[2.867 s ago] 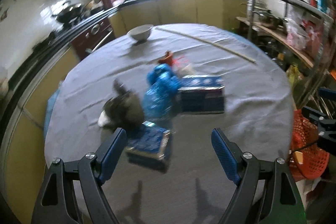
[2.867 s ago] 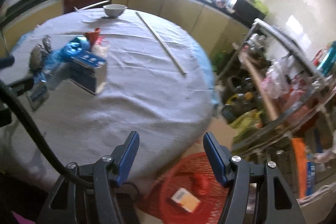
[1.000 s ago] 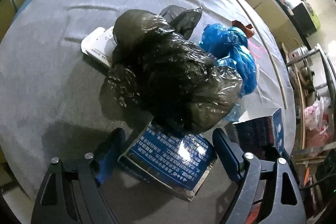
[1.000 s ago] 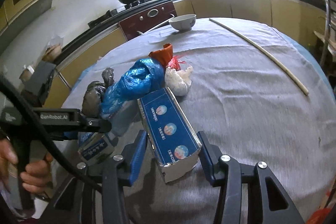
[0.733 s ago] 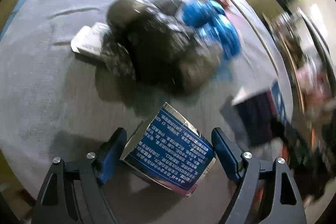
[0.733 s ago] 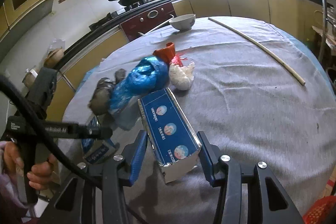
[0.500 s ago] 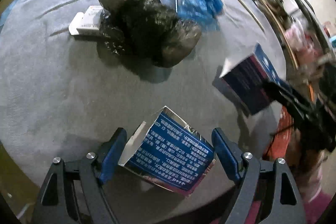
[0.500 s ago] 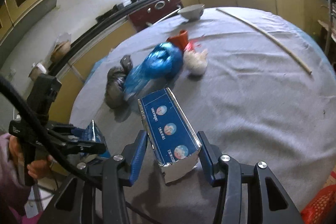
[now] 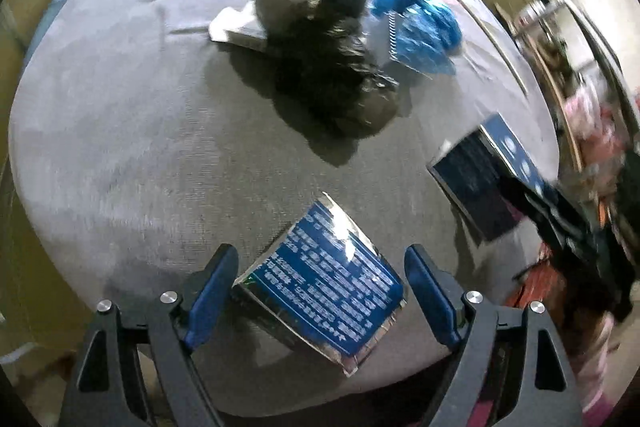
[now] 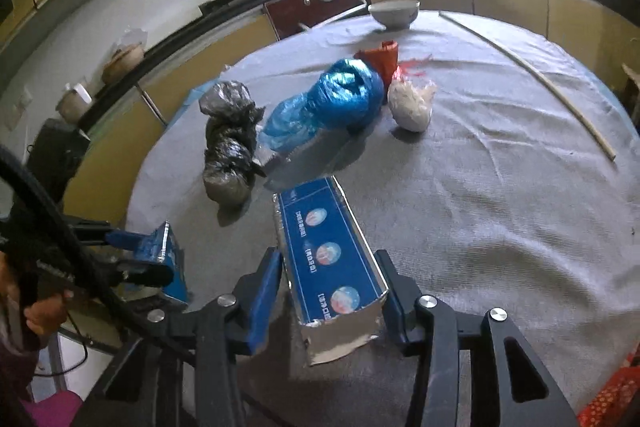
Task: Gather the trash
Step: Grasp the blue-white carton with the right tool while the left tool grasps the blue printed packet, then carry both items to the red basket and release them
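My left gripper [image 9: 318, 279] is shut on a small blue foil-lined carton [image 9: 332, 283] and holds it above the near edge of the round grey table [image 9: 120, 131]. My right gripper [image 10: 330, 287] is shut on a long blue carton [image 10: 332, 259], lifted off the table; it also shows in the left wrist view [image 9: 484, 183]. On the table lie a black plastic bag [image 10: 230, 143], a blue plastic bag [image 10: 332, 103], a white wad [image 10: 412, 103] and a red scrap [image 10: 382, 61]. A white packet [image 9: 234, 27] lies beside the black bag.
A white bowl [image 10: 394, 13] stands at the table's far edge. A long thin stick [image 10: 532, 71] lies across the right side. A red basket [image 10: 608, 399] sits on the floor at the lower right. Kitchen counters and a stove ring the table.
Both grippers have closed on their cartons and lifted them back from the pile. The left gripper has drawn away from the black bag toward the table's near edge.
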A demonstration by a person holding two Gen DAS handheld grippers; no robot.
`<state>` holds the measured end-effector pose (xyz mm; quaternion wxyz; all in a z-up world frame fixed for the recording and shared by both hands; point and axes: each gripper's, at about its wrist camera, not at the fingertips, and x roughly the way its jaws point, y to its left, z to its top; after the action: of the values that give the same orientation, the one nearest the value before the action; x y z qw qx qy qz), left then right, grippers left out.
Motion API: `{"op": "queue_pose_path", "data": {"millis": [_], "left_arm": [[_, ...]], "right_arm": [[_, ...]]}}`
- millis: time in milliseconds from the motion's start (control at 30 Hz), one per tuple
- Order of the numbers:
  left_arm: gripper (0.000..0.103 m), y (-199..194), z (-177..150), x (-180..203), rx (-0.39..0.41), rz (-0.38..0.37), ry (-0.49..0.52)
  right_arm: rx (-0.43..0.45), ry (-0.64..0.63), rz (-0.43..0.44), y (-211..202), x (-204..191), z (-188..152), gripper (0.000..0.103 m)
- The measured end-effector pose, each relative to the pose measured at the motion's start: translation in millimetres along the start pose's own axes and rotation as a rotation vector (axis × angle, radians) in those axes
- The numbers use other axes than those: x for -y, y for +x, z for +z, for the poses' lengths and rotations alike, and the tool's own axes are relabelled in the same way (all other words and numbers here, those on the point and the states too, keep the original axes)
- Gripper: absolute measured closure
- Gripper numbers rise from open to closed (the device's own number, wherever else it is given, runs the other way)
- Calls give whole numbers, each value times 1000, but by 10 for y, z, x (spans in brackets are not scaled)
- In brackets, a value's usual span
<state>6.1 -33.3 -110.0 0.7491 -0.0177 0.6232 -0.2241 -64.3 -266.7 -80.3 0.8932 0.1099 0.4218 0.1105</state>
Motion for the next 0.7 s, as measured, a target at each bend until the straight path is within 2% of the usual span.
{"op": "queue_pose_path", "data": {"millis": [67,200,367,533,700], "left_arm": [[22,-38,-72,-25,12,-4,-17],[28,-62,-143,124,54,-3,14],[29,-124,-197,489,82,1,127],[29,-189,-255,1075,99,-32,285],[29,-139,-260,1808,95,-73,440]], "right_arm": [[23,7,-12,-94,11,-23,57],[66,60,-9,-321,124,-79,57],[126,127,-15,-637,268,-212,57],[187,197,-57,-1063,464,-408,57],[249,292,-151,-1601,770,-676,57]]}}
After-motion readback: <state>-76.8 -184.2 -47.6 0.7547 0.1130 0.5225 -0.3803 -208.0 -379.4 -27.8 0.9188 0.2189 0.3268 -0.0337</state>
